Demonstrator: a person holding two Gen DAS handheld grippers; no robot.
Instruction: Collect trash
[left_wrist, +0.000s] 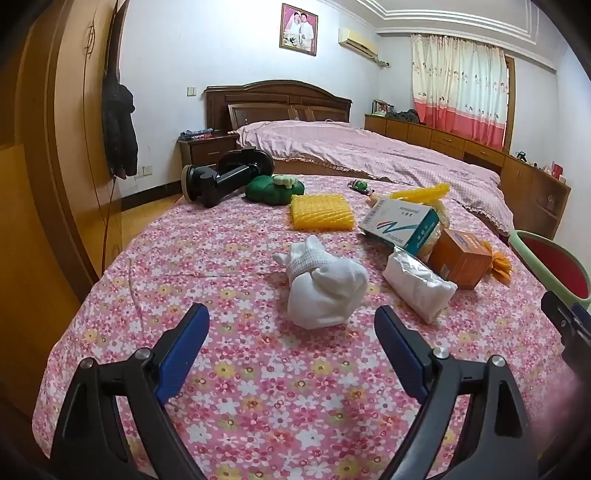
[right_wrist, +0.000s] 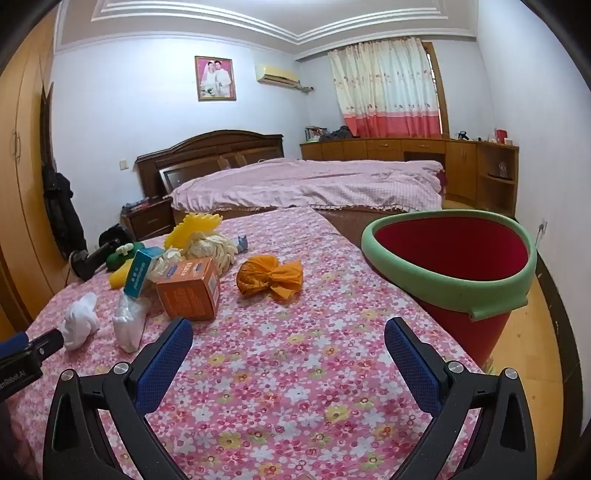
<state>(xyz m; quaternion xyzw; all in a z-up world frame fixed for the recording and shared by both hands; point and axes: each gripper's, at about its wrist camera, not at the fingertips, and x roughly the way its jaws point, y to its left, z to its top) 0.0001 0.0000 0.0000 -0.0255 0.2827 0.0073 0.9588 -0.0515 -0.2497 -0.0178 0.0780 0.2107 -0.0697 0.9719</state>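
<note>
Trash litters the floral sheet (left_wrist: 221, 369); from our left wrist, the left gripper (left_wrist: 291, 325) hangs spread and empty just short of a white cloth bundle (left_wrist: 325, 291); from our right wrist, the right gripper (right_wrist: 288, 339) gapes empty too, orange wrapper (right_wrist: 267, 278) ahead, red bucket (right_wrist: 480, 306) beside; a shallow pinch could snag sheet instead.

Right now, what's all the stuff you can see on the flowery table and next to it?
white cloth bundle: one, white, nearest the left claw
clear bag: one, whitish, beside the orange box
orange box: one, orange, mid table
blue-white box: one, behind the orange box
orange bag: one, knotted, right of the boxes
yellow pad: one, far side
green toy: one, far side
bucket: one, red with green rim, right of table
left claw: open
right claw: open
</note>
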